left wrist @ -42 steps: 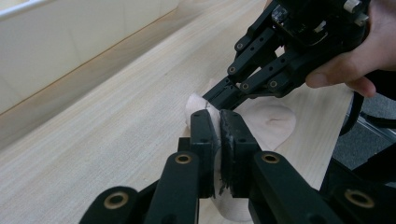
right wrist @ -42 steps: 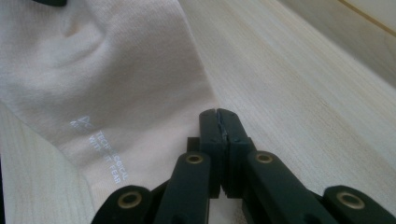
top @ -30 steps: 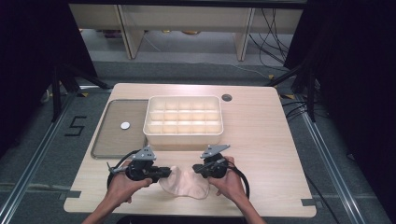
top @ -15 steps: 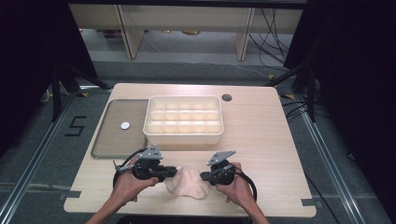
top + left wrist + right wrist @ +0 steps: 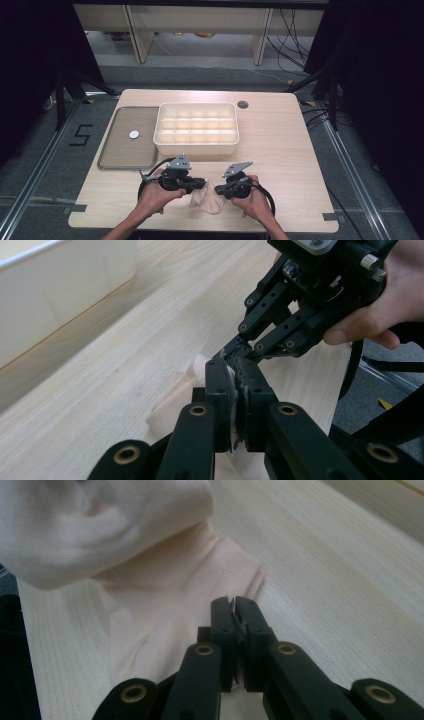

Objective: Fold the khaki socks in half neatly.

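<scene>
Soft, pale-peach knit sock [image 5: 207, 199] lies crumpled at the bench's [image 5: 290, 150] near edge, left tool [image 5: 199, 184] and right tool [image 5: 218, 188] both clamped on its cloth, apparently mid-fold; next likely laying it flat before the ivory compartment tray [image 5: 197, 129] beside the grey lid [image 5: 127, 137].

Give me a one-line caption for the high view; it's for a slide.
Two hand-held grippers, left and right, pinch a pale cloth before a compartment tray.

Both grippers, the left gripper [image 5: 197, 184] and the right gripper [image 5: 220, 189], were black, with brass-coloured pivot pins, grey three-cornered top plates and trailing black cables.
</scene>
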`<state>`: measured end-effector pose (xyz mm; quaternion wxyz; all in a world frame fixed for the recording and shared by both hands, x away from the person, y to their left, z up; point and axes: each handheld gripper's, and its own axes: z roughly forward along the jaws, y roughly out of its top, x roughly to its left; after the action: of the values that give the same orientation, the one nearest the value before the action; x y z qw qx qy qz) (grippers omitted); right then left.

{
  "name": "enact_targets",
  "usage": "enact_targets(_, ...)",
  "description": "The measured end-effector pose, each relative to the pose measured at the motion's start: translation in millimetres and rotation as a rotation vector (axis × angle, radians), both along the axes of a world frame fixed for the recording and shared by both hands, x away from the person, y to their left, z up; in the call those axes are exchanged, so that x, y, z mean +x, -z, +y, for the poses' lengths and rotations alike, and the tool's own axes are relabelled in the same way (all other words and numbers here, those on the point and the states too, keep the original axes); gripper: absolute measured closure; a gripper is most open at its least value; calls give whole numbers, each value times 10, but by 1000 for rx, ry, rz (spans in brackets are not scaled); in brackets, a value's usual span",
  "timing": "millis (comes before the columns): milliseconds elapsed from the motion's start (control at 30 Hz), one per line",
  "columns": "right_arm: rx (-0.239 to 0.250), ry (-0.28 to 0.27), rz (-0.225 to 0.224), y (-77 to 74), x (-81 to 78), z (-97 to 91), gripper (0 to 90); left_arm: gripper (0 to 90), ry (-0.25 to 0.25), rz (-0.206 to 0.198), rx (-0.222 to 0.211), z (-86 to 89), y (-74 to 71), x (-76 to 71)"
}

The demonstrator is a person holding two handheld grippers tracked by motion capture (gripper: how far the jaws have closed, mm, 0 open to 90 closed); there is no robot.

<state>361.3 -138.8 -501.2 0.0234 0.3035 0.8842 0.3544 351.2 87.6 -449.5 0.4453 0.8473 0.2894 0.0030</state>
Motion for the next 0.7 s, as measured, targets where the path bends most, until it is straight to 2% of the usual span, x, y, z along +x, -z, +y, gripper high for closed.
enact_targets(33, -3, 3, 12, -8, -1, -8, 876, 849, 2, -3, 7, -18, 8, 4)
enact_targets(67, 21, 9, 7, 5, 0, -12, 872, 849, 8, 0, 12, -42, 29, 7)
enact_targets(133, 2, 3, 12, -11, 3, -24, 867, 849, 5, 1, 12, -48, 38, 3)
enact_targets(167, 18, 13, 13, -14, 0, -25, 864, 849, 12, -2, 9, -48, 49, 11)
enact_targets(200, 11, 13, 12, -26, 3, -39, 863, 849, 17, -1, 15, -46, 55, 14)
enact_targets(233, 17, 24, 10, -44, 2, -50, 862, 848, 5, 10, 11, -57, 62, 5)
enact_targets(300, 26, 30, -7, -82, 15, -96, 859, 848, 12, 5, 22, -70, 72, 7)
enact_targets(333, 59, 52, -38, -118, 29, -147, 857, 848, 12, 10, 25, -97, 96, 6)
enact_targets(400, 56, 65, -30, -156, 23, -183, 856, 848, 25, 8, 30, -106, 110, 12)
enact_targets(433, 69, 61, -56, -181, 26, -245, 852, 847, 26, 16, 37, -132, 142, 15)
enact_targets(467, 73, 76, -39, -202, 8, -272, 850, 846, 25, 18, 44, -141, 156, 15)
enact_targets(633, 85, 103, -32, -214, -13, -344, 846, 844, 29, 19, 50, -175, 193, 25)
enact_targets(700, 83, 88, -33, -208, -6, -363, 844, 842, 25, 25, 55, -187, 203, 28)
